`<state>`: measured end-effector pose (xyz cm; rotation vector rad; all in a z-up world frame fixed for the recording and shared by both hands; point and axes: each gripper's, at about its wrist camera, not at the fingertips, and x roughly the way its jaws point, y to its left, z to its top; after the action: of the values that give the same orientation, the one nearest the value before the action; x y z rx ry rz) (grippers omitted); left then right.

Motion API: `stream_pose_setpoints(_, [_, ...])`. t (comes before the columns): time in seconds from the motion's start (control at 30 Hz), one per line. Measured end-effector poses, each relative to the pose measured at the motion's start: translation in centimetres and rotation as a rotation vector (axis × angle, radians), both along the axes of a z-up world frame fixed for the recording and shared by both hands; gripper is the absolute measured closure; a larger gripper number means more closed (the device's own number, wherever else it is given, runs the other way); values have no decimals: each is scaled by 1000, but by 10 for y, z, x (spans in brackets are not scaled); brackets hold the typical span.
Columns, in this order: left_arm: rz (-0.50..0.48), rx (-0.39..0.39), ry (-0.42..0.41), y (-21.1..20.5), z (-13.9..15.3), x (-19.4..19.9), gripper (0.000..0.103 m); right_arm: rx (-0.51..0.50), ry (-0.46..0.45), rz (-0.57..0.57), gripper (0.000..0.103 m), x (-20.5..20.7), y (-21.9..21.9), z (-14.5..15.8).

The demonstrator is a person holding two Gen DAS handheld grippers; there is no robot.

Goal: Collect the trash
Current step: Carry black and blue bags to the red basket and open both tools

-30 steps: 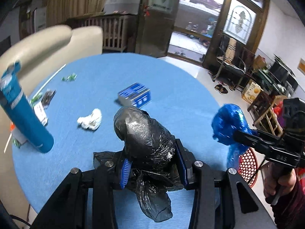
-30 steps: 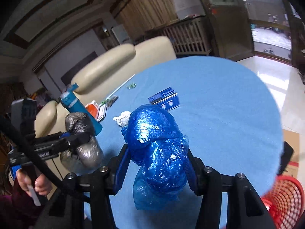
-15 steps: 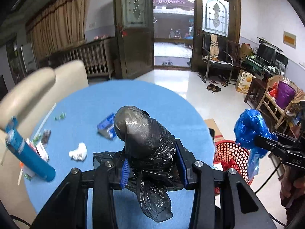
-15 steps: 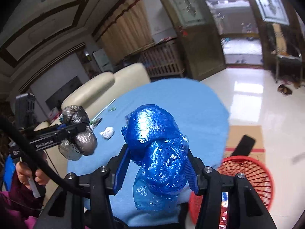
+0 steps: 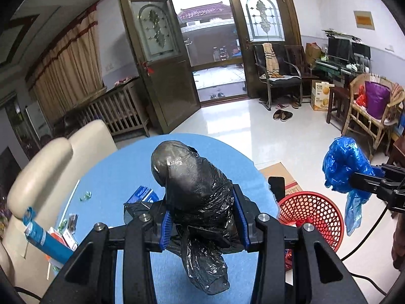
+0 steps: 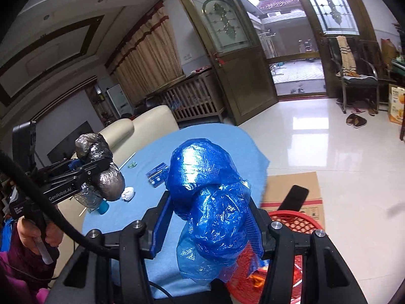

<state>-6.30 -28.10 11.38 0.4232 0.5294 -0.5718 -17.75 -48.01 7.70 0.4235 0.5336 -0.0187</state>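
Right, both grippers are loaded: left gripper (image 5: 202, 217) is pinched onto a black bag bundle (image 5: 192, 177), right gripper (image 6: 207, 225) is pinched onto a blue bag bundle (image 6: 210, 197), each bundle standing up between the pads with loose plastic hanging below. The target looks like the red mesh basket (image 5: 311, 212) on the floor just off the edge of the blue round table (image 5: 121, 172). Key relation: the basket sits down and to the right of the left gripper, while in the right wrist view it lies almost directly under the blue bundle, rim (image 6: 301, 217) showing just behind the right-hand finger. So I'd judge the right hand is nearer and drops first; the left needs to swing right past the table edge. Still on the table: a crumpled white tissue (image 6: 127, 193), a blue box (image 5: 141, 195), small green wrappers (image 5: 85, 195). Risk: the hanging plastic tail snags on a pad at release.
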Motion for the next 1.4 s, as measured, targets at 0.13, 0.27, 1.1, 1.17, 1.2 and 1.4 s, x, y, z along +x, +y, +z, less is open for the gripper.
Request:
stream_pose_setpoints(0.13, [-20,26,-30,-17,3,-11,59,1,-7,-17,46,-12,-12,0])
stream_pose_setpoints(0.27, [-58,53,-41,-36,2,-21,59,7,-8,-41,46,-26,-24,-3])
stream_pose_setpoints(1.1, [-212,197,-13,-120,-32,-60,59,15,29,-142,45,-63,-71,-18])
stream_pose_setpoints(1.17, [-219,206,-9,-124,-34,-60,59,23,33,-144,44,-62,-72,-18])
stream_pose_setpoints(1.2, [-220,210,-6,-125,-36,-60,59,30,36,-145,44,-63,-74,-20])
stream_pose_setpoints(1.4, [-223,236,20,-135,-48,-59,59,70,67,-153,44,-58,-84,-34])
